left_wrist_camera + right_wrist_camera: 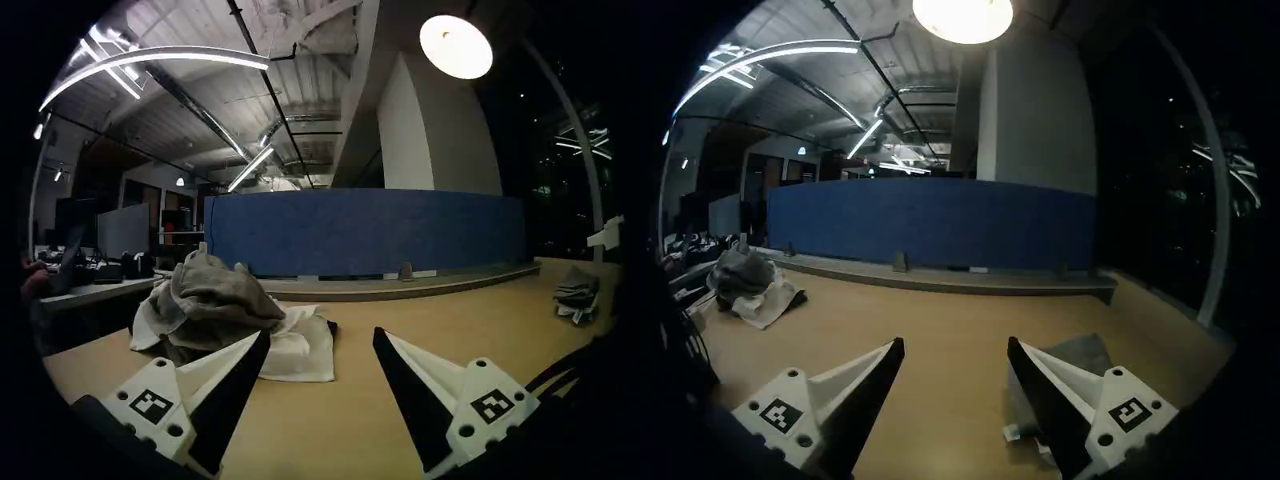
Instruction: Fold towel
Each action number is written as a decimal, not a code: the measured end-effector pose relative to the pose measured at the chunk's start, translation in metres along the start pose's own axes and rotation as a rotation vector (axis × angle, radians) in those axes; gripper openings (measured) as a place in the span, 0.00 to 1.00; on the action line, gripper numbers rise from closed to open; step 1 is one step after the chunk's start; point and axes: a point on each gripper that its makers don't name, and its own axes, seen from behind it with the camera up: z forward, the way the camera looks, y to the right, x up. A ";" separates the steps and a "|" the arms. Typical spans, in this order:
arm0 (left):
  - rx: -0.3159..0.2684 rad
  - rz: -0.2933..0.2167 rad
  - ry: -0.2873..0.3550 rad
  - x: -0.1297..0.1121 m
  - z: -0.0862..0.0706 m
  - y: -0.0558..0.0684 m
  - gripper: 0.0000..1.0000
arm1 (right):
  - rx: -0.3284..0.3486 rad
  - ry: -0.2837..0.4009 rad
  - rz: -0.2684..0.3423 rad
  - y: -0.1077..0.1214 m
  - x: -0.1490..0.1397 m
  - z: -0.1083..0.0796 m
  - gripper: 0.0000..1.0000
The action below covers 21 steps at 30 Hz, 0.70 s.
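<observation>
A crumpled heap of towels (220, 316), grey ones on top of a white one, lies on the wooden table (448, 320) just ahead and left of my left gripper (320, 344). That gripper is open with nothing between its fingers. The same heap (748, 288) appears far off to the left in the right gripper view. My right gripper (954, 352) is also open and holds nothing. A folded grey towel (1076, 356) lies flat on the table, partly hidden behind its right finger (1056, 400). A small stack of folded towels (578, 292) sits at the far right in the left gripper view.
A blue divider panel (360, 232) runs along the table's far edge, above a low ledge. Desks with dark equipment (96, 272) stand beyond the table to the left. A round lamp (962, 18) hangs overhead. Bare wood stretches between the heap and the folded towels.
</observation>
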 end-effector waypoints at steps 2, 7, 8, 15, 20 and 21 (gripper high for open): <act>0.001 -0.003 -0.007 -0.002 -0.001 -0.001 0.95 | -0.003 0.002 0.003 0.002 0.000 -0.001 1.00; -0.006 -0.004 -0.023 -0.007 0.000 0.000 0.96 | 0.000 0.015 0.009 0.002 0.003 -0.001 1.00; -0.007 -0.005 -0.022 -0.008 0.000 0.000 0.96 | 0.004 0.018 0.009 0.001 0.004 -0.001 1.00; -0.006 -0.004 -0.023 -0.008 0.000 0.000 0.96 | 0.038 0.047 0.025 -0.005 0.014 0.001 1.00; -0.005 -0.002 -0.022 -0.007 -0.001 0.000 0.96 | 0.039 0.082 0.049 0.004 0.021 -0.002 1.00; -0.005 -0.002 -0.022 -0.007 -0.002 0.000 0.96 | 0.037 0.086 0.055 0.007 0.022 -0.003 1.00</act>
